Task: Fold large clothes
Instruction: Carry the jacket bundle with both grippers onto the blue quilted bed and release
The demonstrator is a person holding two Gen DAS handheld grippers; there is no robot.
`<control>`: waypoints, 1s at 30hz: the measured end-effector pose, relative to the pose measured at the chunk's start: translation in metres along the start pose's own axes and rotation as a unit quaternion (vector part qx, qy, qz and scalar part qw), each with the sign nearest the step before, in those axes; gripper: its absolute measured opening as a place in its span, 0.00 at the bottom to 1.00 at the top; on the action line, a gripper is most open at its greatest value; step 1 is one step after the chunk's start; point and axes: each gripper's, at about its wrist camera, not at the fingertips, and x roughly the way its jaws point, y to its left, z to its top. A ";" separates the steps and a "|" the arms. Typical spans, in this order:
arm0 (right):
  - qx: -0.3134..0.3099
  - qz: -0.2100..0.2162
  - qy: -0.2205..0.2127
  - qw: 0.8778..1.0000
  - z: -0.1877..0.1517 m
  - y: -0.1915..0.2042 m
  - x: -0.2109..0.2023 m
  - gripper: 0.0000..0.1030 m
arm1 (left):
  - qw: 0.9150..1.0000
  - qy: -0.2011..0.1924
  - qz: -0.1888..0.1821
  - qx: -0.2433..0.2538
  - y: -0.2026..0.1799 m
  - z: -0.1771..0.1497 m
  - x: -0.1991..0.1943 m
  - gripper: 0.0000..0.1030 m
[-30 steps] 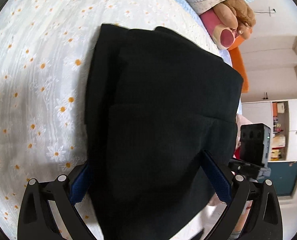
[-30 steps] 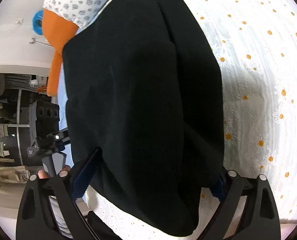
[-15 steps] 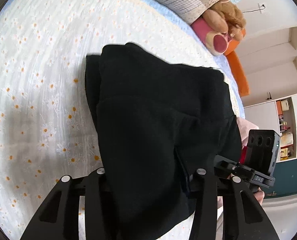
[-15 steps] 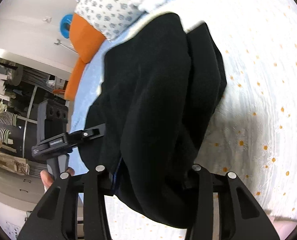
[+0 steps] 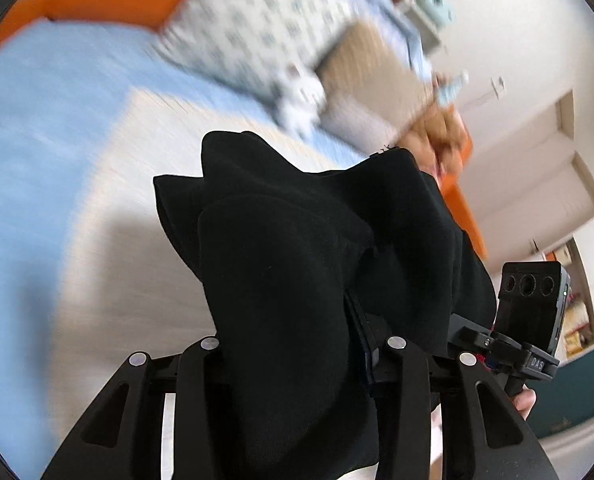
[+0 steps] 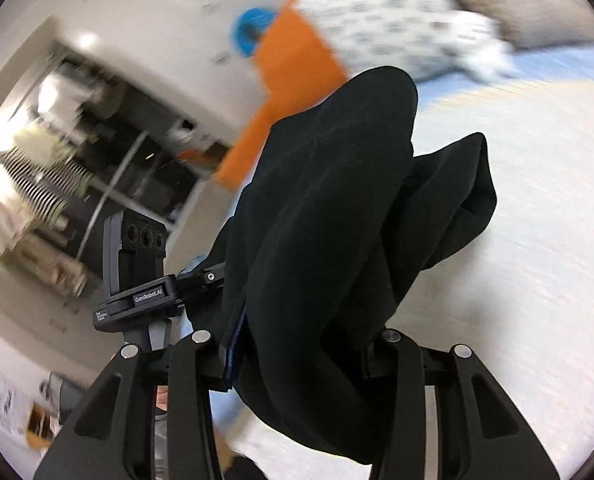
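Above the bed (image 5: pixel 97 264), the left gripper (image 5: pixel 301 344) is tipped so its camera looks along the mattress toward the pillows at the far end, and its jaws are clamped on a thick bunch of the black garment (image 5: pixel 297 248), which fills the space between the two fingers and spills down over them toward the bottom of the view. The right gripper (image 6: pixel 297 336) is held in a matching pose just beside it, angled toward the head of the bed, its jaws likewise clamped on a wad of the same garment (image 6: pixel 337 220); a blue finger pad edge shows against the cloth on its left side. Each wrist view catches the other tool close by at the edge of the cloth: the camera block of the right one shows at the lower right of the left view, and that of the left one at the left of the right view, with a bit of the person's fingers below each. The garment is dark, soft and heavy-looking, gathered into rounded folds and hanging in a bunched mass from both grips, with loose corners sticking up and outward past the fingers. Whether any part of it touches the pale bedspread cannot be told; a soft shadow lies on the sheet beside it. Beyond it lie a patterned pillow (image 5: pixel 257 28), an orange cushion (image 6: pixel 293 64) and a blue sheet (image 5: pixel 29 120), all smeared by motion blur.
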 end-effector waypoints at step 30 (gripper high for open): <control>-0.118 0.019 0.212 0.970 -0.151 0.100 0.389 0.67 | 0.964 -0.112 0.174 -0.166 0.390 -0.201 -0.170 0.72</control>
